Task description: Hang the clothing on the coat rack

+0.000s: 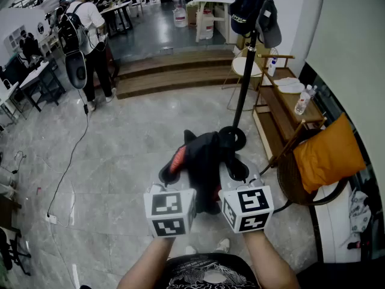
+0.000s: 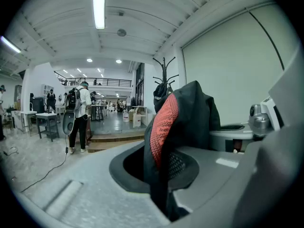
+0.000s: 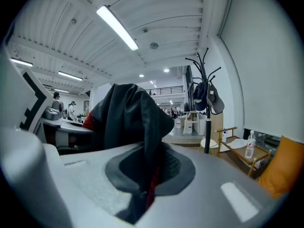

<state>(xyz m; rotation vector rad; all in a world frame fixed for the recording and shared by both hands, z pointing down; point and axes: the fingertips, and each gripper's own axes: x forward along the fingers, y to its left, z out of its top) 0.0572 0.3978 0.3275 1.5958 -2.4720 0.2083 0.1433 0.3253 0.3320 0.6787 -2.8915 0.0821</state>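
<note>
A black garment with a red mesh patch (image 1: pixel 201 164) hangs between my two grippers, held up in front of me. My left gripper (image 1: pixel 174 172) is shut on its left part (image 2: pixel 164 141); my right gripper (image 1: pixel 231 170) is shut on its right part (image 3: pixel 137 127). The black coat rack (image 1: pixel 248 53) stands ahead and slightly right, its round base (image 1: pixel 232 137) just beyond the garment. Two caps (image 1: pixel 255 14) hang on its upper hooks. In the right gripper view the coat rack (image 3: pixel 204 103) rises at the right; in the left gripper view the coat rack (image 2: pixel 164 75) shows behind the garment.
A wooden shelf unit (image 1: pixel 283 98) with bottles stands right of the rack, and a chair with an orange cushion (image 1: pixel 328 155) nearer right. Wooden steps (image 1: pixel 174 71) lie ahead. A person with a backpack (image 1: pixel 84 35) stands at far left; a cable (image 1: pixel 72 161) trails on the floor.
</note>
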